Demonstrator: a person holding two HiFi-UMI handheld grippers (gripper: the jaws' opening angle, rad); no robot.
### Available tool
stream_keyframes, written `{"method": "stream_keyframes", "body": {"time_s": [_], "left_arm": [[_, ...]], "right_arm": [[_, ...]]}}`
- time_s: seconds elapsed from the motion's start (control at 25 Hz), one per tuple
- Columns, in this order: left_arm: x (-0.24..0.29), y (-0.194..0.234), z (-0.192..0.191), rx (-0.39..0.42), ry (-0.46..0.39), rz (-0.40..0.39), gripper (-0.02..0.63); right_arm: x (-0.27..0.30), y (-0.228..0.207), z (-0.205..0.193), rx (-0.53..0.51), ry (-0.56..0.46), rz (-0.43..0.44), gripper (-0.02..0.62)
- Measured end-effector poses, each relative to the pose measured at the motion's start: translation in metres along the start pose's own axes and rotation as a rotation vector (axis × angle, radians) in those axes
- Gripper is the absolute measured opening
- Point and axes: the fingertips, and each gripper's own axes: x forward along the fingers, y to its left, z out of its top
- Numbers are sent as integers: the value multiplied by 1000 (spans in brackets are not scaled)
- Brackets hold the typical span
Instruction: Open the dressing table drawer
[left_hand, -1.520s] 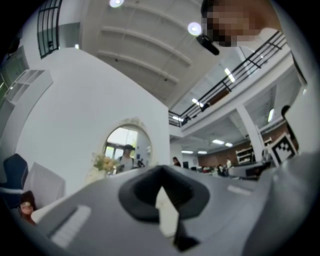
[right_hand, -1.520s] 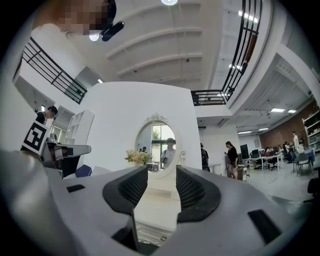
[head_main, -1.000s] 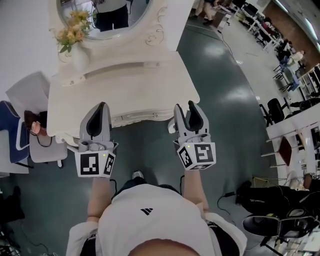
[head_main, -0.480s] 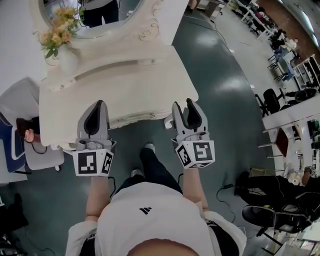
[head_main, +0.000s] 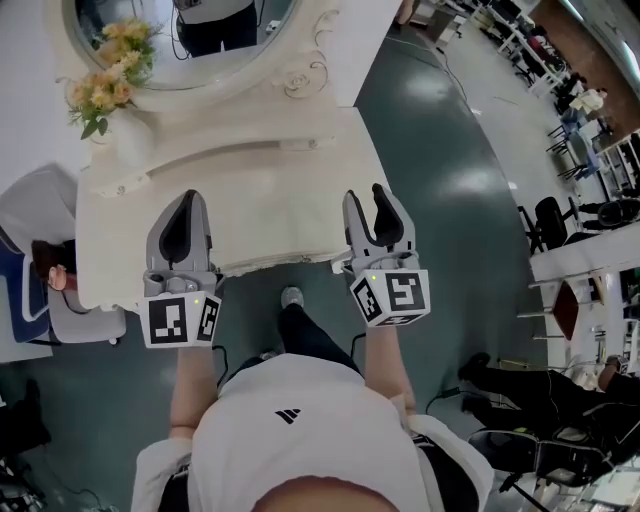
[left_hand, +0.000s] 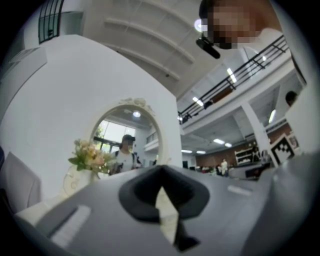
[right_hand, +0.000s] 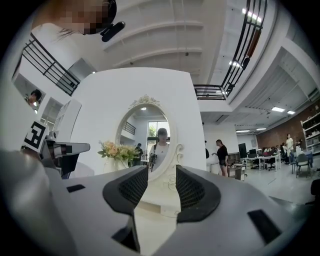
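Fingers, right gripper: apart, nothing between them, probably readied for a handle. Fingers, left gripper: together, empty, likely a spare.

Both hover over the front edge of the dressing table. Its drawer sits shut between and just beneath the fingers; no handle can be seen.

Beyond the fingertips: oval mirror and flower vase.

Right of the fingers: dark glossy floor and, well apart, office desks.

Left tongs closed, right tongs parted.
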Motion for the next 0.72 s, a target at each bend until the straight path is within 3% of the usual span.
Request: {"method": "stream_keyframes", "body": {"time_s": [0.36, 0.72], "left_arm": [[60, 9, -9, 6, 1, 60, 8], [98, 15, -30, 7, 21, 83, 8]], "right_arm": [[74, -34, -20, 10, 50, 70, 153], [119, -54, -80, 47, 182, 104, 153]]}}
